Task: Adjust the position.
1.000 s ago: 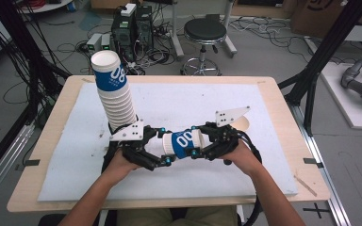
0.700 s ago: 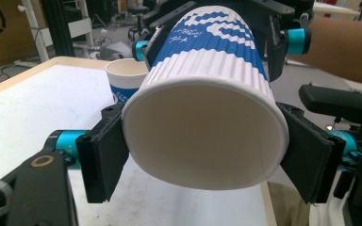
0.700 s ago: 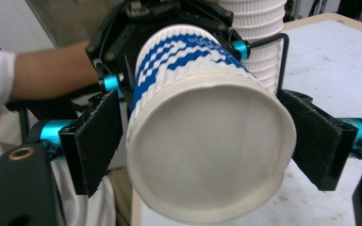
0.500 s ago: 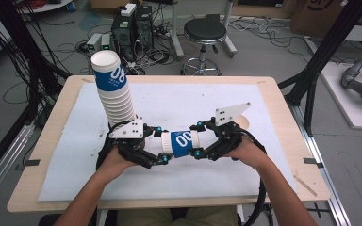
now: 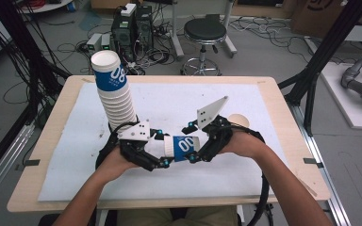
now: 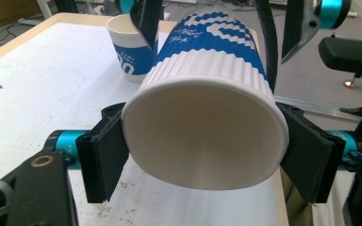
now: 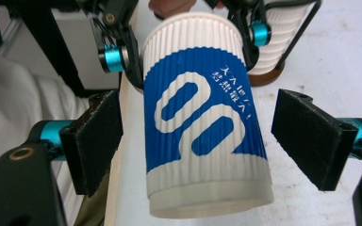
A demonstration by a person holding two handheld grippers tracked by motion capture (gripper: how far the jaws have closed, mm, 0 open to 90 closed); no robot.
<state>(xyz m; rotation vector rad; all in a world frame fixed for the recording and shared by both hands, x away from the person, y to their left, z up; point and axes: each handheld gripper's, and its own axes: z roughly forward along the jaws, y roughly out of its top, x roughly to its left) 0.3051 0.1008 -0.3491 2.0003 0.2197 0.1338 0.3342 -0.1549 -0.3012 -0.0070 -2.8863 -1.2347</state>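
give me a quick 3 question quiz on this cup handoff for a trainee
1. True or false: the left gripper is clamped on the paper cup near its open rim.
2. Multiple choice: the pads of the right gripper are A) pressed on the cup, B) standing apart from the cup on both sides, C) closed on nothing.
3. Short answer: what stands upright on the table behind the left gripper in the high view?

Key
1. True: both pads press the cup's sides by the rim.
2. B: a gap shows on each side, with the cup's base end between the pads.
3. A tall stack of cups, blue and white.
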